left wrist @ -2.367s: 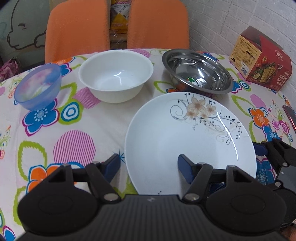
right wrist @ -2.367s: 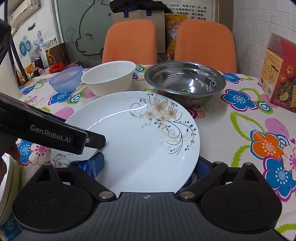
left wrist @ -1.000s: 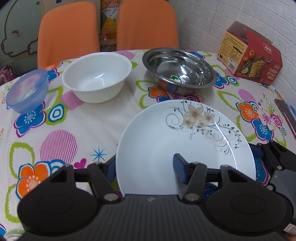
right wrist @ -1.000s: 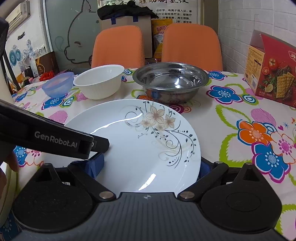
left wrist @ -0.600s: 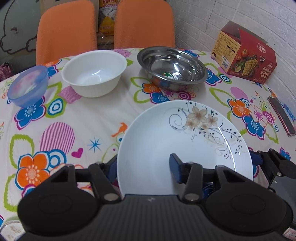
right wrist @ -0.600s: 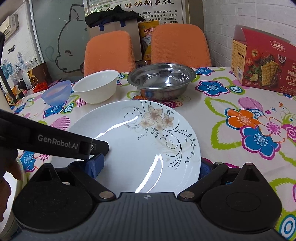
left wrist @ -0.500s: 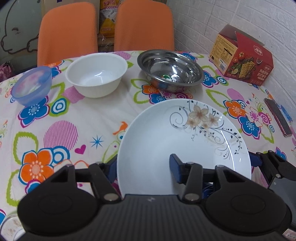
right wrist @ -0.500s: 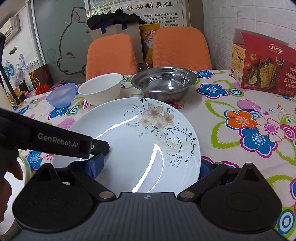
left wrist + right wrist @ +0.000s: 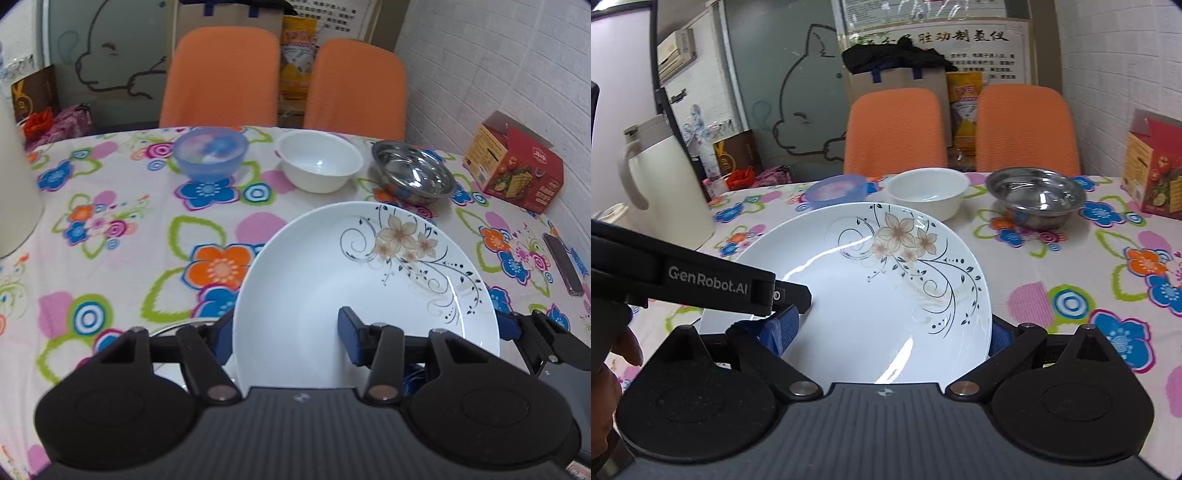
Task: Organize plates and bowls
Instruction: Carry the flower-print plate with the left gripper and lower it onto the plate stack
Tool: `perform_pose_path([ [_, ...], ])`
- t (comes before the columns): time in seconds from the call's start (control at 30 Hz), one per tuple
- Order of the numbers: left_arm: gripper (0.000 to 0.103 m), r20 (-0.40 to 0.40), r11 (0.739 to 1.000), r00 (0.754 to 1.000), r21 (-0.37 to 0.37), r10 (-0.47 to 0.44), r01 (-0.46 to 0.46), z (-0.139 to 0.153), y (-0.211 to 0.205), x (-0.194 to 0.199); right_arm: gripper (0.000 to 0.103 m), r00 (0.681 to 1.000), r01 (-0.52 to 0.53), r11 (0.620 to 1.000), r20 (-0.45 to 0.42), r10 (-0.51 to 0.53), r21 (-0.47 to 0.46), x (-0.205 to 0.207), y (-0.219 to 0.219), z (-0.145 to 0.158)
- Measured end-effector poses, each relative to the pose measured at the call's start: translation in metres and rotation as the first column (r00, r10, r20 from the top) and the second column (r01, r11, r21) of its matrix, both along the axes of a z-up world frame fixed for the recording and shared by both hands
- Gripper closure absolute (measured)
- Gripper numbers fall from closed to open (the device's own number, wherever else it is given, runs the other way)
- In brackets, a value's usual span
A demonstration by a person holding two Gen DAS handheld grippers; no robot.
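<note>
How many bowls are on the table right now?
3, in a row at the table's far edge: the blue plastic bowl on the left, the white bowl in the middle, the steel bowl on the right. Others may be hidden behind the held plate.

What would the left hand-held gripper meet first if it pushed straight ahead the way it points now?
Likely the white bowl. The left hand-held gripper already clamps the flowered plate, whose far rim leads, and the bowl sits roughly ahead across bare tablecloth; depth is uncertain.
</note>
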State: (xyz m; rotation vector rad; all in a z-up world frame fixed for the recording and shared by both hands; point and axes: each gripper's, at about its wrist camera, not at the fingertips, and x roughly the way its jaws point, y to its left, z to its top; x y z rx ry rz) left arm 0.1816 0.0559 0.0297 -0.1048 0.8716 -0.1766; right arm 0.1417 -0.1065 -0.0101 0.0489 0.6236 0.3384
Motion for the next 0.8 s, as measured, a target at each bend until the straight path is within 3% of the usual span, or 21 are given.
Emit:
perform_pose_path([
  [0.3,0.056,-0.02,0.988,0.988,-0.014,0.153,-0.154,-0.021,0.078,-0.051,0.015,0.989,-0.122,0.992,-0.082,0.121,-0.009,-0.019,0.064,-0.021],
  [0.57,0.057,-0.029,0.984,0.99,-0.108,0.139,-0.142,-0.035,0.091,-0.058,0.015,0.991,-0.117,0.99,-0.08,0.111,-0.079,-0.023,0.071,-0.032],
  [0.7,0.054,-0.038,0.975,0.99,-0.17,0.136,-0.14,-0.035,0.102,-0.059,0.018,0.988,-0.134,0.991,-0.083,0.131,-0.023,-0.019,0.061,-0.029],
  [0.8,0.054,-0.045,0.971,0.989,-0.19,0.142,-0.148,-0.033,0.105,-0.06,0.017,0.995,-0.097,0.995,-0.032,0.097,-0.006,-0.022,0.049,-0.019],
])
